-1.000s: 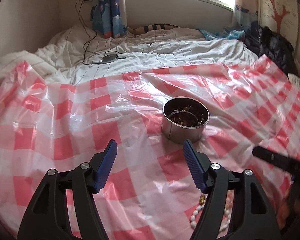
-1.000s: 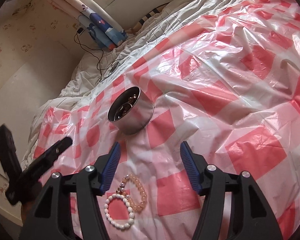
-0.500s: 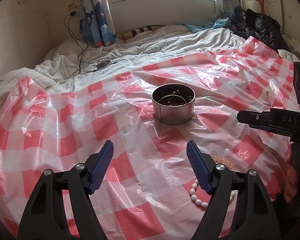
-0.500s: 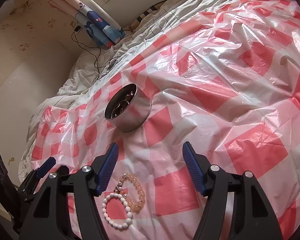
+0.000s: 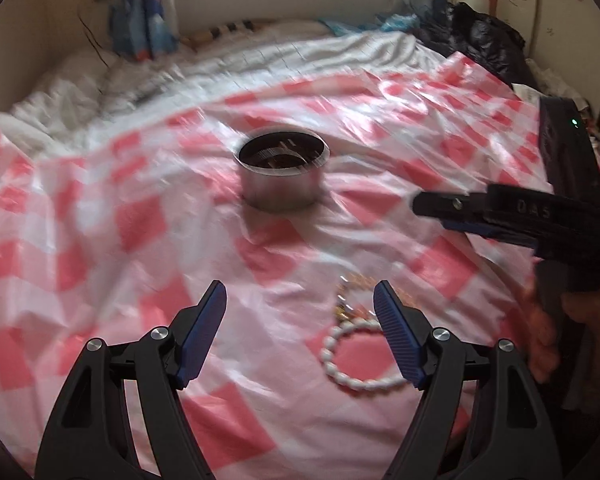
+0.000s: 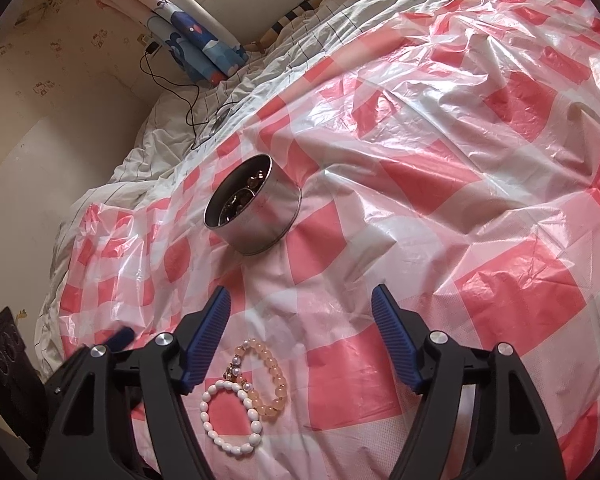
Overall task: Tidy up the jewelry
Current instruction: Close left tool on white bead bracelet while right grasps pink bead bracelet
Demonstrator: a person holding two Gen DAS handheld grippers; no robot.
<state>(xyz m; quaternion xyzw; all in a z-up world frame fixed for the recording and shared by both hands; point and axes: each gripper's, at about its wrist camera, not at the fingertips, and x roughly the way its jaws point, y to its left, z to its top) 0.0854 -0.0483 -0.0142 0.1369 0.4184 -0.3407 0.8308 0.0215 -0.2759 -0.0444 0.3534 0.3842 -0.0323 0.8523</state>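
A round metal tin (image 6: 254, 210) with jewelry inside stands on the red-and-white checked plastic sheet (image 6: 440, 184); it also shows, blurred, in the left wrist view (image 5: 282, 174). A white bead bracelet (image 6: 231, 416) and a peach bead bracelet (image 6: 266, 378) lie touching on the sheet, just right of my right gripper's left finger. The white bracelet (image 5: 354, 360) lies by my left gripper's right finger. My left gripper (image 5: 300, 298) is open and empty. My right gripper (image 6: 300, 300) is open and empty above the sheet.
The sheet covers a bed with white bedding (image 6: 320, 28). A black cable (image 6: 184, 92) lies on the bedding by a blue patterned curtain (image 6: 198, 48). Dark clothes (image 5: 484, 44) are piled at the far right by the wall.
My left gripper has swung right and closer, so both bracelets now show beside its right finger. My right gripper has barely moved. Both stay open.
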